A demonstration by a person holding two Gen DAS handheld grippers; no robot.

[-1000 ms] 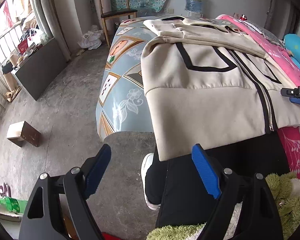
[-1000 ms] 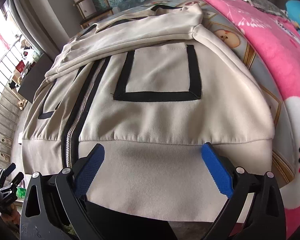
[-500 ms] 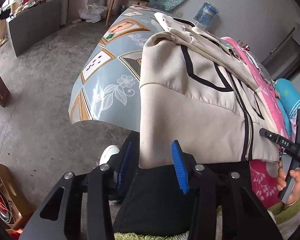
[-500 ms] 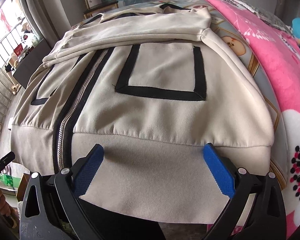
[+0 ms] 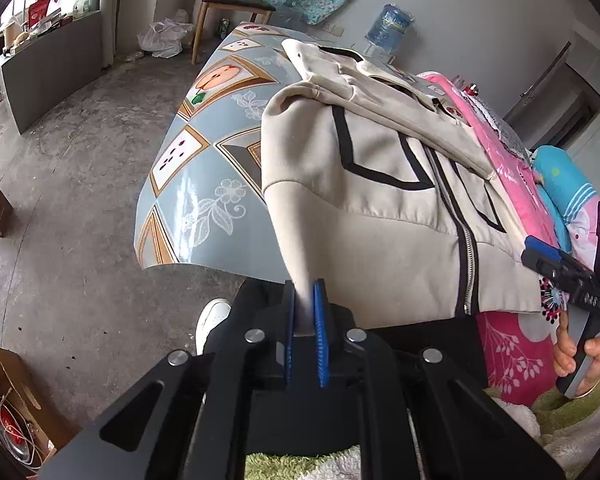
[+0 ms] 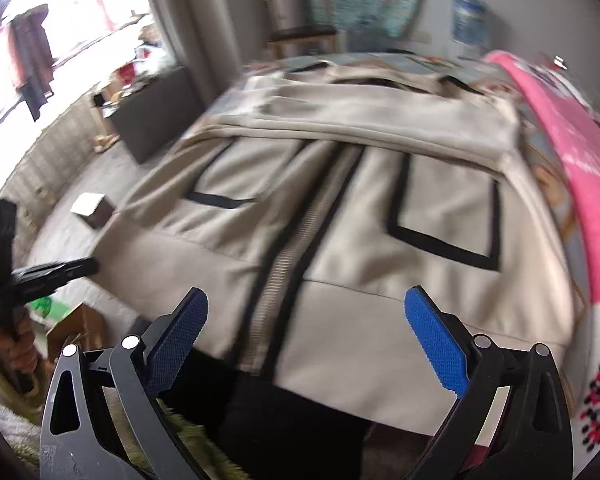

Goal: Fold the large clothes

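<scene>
Left wrist view, nearest first: the left gripper (image 5: 305, 312) has its blue pads pressed together on the near-left corner of the jacket's (image 5: 380, 216) ribbed hem band (image 5: 296, 248), the cloth pinched flat between them and rising out of the jaws in a narrow fold. Just beyond that pinch the cream jacket lies front-up on the table (image 5: 188, 184), a patterned blue cloth, zip (image 5: 466, 264) closed, with its hem hanging over the near edge toward the person's dark trousers and a white shoe (image 5: 212, 320). Off to the right of this gripper, near the hem's other corner, the right gripper (image 5: 560, 264) comes into view, held in a hand (image 5: 580, 356). From the right wrist view, which is blurred, that gripper (image 6: 306, 338) stands wide open with nothing between its pads, the hem band (image 6: 380, 340) and the zip's lower end lying just ahead of and between the fingers without touching them. Farther out, the sleeves (image 5: 400, 108) lie folded across the chest, and past them a pink blanket (image 5: 500, 148) runs along the far right. The jacket looks like thick, soft fleece: light enough to lift by two corners, limp, likely to sag in the middle. The firm ribbed hem band is the soundest place to grip, so the right gripper should probably take its own corner to match.
</scene>
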